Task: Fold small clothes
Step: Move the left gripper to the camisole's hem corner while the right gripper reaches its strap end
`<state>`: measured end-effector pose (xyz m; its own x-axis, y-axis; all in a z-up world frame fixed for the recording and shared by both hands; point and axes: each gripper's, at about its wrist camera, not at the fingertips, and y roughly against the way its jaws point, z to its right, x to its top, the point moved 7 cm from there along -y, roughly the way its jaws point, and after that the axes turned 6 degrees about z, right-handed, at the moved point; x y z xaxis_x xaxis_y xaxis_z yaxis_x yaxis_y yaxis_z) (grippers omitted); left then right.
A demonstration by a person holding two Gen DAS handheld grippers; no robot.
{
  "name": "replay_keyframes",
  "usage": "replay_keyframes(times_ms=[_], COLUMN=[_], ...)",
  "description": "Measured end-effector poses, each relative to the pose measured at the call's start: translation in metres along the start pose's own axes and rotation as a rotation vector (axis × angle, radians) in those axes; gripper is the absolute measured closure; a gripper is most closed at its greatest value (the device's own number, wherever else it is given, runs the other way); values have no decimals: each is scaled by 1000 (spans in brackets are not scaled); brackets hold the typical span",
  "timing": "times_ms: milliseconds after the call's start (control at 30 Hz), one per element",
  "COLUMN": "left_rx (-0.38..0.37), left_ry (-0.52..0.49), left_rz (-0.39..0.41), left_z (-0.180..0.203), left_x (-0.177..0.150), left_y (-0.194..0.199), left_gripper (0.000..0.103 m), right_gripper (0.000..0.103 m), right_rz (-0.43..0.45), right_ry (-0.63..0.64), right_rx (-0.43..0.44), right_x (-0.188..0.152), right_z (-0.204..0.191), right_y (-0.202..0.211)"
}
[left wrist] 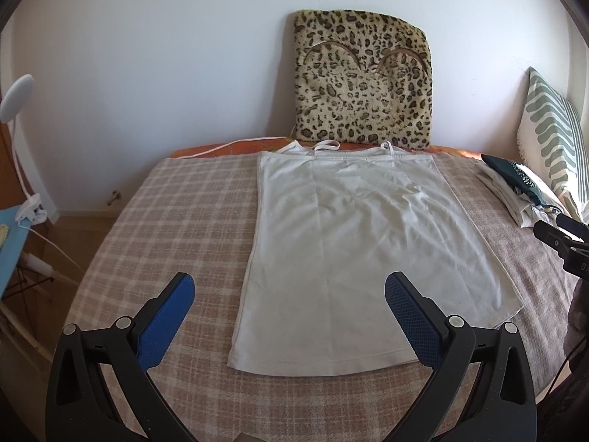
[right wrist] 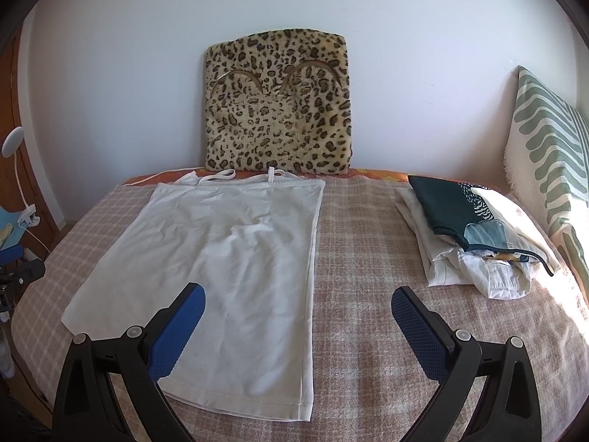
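Note:
A white strappy top (left wrist: 342, 243) lies flat on the checked bedspread (left wrist: 176, 228), straps toward the wall and hem toward me. It also shows in the right wrist view (right wrist: 235, 258). My left gripper (left wrist: 289, 287) is open and empty, held above the hem end of the top. My right gripper (right wrist: 298, 300) is open and empty, above the top's right edge near the hem. The right gripper's black body also shows at the right edge of the left wrist view (left wrist: 567, 243).
A leopard-print cushion (right wrist: 278, 103) leans on the wall behind the top. A pile of clothes (right wrist: 475, 232) lies at the right, beside a green-striped pillow (right wrist: 548, 154). A white clip lamp (left wrist: 22, 140) and blue table (left wrist: 9, 250) stand left of the bed.

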<state>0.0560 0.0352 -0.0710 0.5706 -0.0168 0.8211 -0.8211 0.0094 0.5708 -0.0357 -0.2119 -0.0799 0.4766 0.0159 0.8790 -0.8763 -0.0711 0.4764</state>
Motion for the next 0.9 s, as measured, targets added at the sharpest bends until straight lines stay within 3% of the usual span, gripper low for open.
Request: replay_keyframes(times_ms=[233, 433, 633, 767, 900], left_rx=[-83, -78, -137, -190, -218], left_ry=[122, 162, 231, 310, 320], left_rz=[-26, -47, -159, -225, -259], left_z=[-23, -51, -66, -73, -71], left_x=[-16, -30, -54, -70, -80], left_y=[-6, -12, -32, -42, -48], left_gripper=[1, 23, 46, 52, 53], right_gripper=[9, 17, 18, 18, 18], right_rz=[-10, -34, -48, -88, -90], right_ry=[16, -14, 38, 17, 0], right_rx=[44, 77, 95, 154, 203], right_x=[3, 9, 16, 25, 43], right_z=[-21, -35, -55, -70, -88], right_y=[-8, -19, -28, -36, -51])
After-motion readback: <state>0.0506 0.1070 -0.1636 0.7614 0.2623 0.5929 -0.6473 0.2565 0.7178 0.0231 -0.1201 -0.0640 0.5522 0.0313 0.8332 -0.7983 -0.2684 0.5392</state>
